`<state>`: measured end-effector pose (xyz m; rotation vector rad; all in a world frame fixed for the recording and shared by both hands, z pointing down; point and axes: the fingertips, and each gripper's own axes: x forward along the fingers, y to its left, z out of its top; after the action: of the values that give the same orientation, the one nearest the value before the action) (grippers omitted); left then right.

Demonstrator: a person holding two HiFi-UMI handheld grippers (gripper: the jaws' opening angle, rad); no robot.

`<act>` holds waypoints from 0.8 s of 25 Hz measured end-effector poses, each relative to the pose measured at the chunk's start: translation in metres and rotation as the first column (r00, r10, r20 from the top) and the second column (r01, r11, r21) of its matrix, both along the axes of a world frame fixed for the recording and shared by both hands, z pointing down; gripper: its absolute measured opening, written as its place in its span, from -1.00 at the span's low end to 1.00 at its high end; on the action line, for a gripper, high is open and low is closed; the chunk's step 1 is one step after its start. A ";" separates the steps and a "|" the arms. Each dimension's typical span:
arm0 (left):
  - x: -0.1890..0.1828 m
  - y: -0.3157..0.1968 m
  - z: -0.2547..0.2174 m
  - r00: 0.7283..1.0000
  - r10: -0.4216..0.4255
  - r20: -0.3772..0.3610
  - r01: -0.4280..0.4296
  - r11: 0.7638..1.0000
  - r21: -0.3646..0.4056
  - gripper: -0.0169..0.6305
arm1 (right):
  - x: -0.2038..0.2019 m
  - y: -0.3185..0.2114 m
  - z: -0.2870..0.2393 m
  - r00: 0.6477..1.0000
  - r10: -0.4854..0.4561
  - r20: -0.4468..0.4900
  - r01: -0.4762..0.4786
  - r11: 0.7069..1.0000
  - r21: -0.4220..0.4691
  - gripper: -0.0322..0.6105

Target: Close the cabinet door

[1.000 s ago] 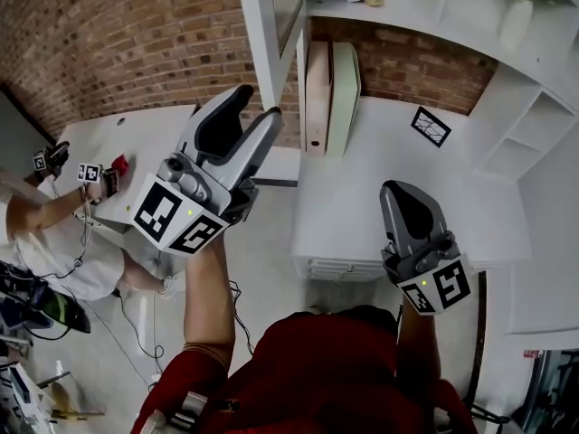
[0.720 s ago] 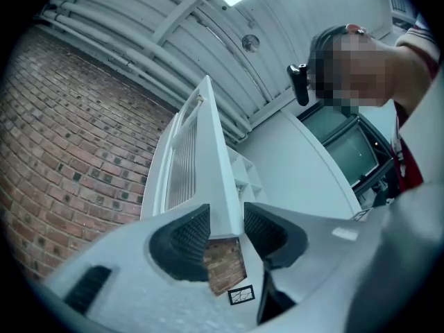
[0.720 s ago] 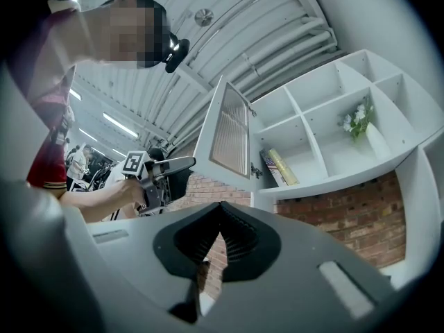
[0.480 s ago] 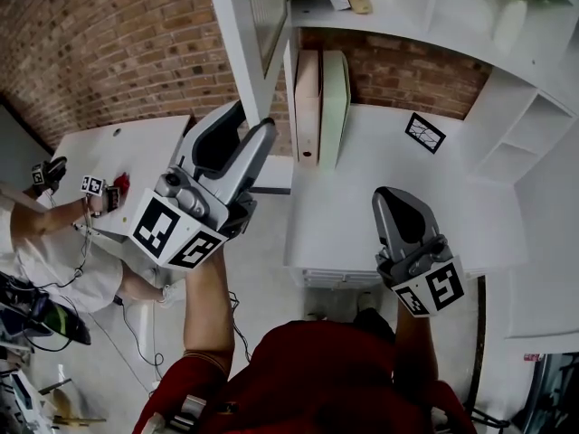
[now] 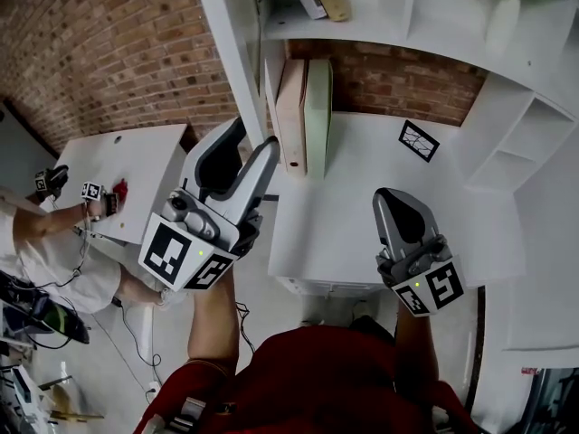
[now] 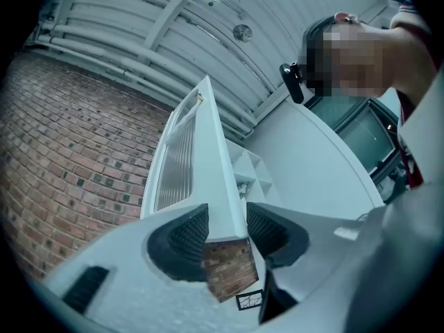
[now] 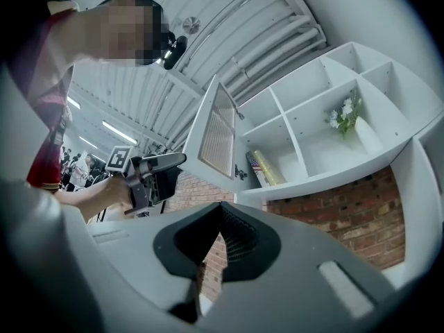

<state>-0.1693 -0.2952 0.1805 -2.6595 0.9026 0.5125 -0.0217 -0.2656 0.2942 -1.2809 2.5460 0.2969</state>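
- Straddling the lower free edge of the cabinet door (image 5: 237, 52) with the left hand-held gripper (image 5: 256, 136), jaws spread wide and just opened a little further.
- Keeping the door panel between the two pads (image 6: 189, 234) with no clear squeeze on it in the left gripper view.
- Judged reason for the loose fit: steering the panel by pressing on one face instead of clamping, leaving the edge free to slide and pivot through the swing.
- Angling the left hand-held gripper upward to reach the raised panel from below.
- Locating the door: hinged to the upper cabinet (image 5: 362, 27), swung well out from its opening, nearly edge-on in the head view, beside the brick wall (image 5: 118, 52).
- Holding the right hand-held gripper (image 5: 398, 202) pressed together on nothing, low above the tabletop (image 5: 380, 242) and well apart from the door. Probably parked there to stay clear of the swing path.
- Noting upright folders (image 5: 303, 116) on the tabletop below the shelf, apparently under the door's path rather than in it.
- Remaining step, as judged: pushing the panel toward the cabinet front until flush; closure not yet done.
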 end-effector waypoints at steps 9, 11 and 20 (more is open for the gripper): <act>0.053 -0.008 -0.003 0.997 -0.078 -0.014 0.078 0.997 0.002 -0.41 | 0.051 -0.026 0.004 0.999 -0.036 0.020 0.036 0.999 -0.019 -0.86; 0.066 -0.012 -0.002 0.996 -0.085 -0.003 0.085 0.996 -0.006 -0.43 | 0.060 -0.030 0.006 0.999 -0.045 0.023 0.046 0.999 -0.018 -0.86; 0.132 -0.039 -0.005 0.979 -0.202 0.025 0.202 0.979 0.002 -0.42 | 0.130 -0.040 -0.002 0.999 -0.021 0.042 0.021 1.000 0.001 -0.86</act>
<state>-0.0374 -0.3343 0.1757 -2.5308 1.1490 0.4292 0.1085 -0.3055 0.2922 -1.2468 2.5223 0.2633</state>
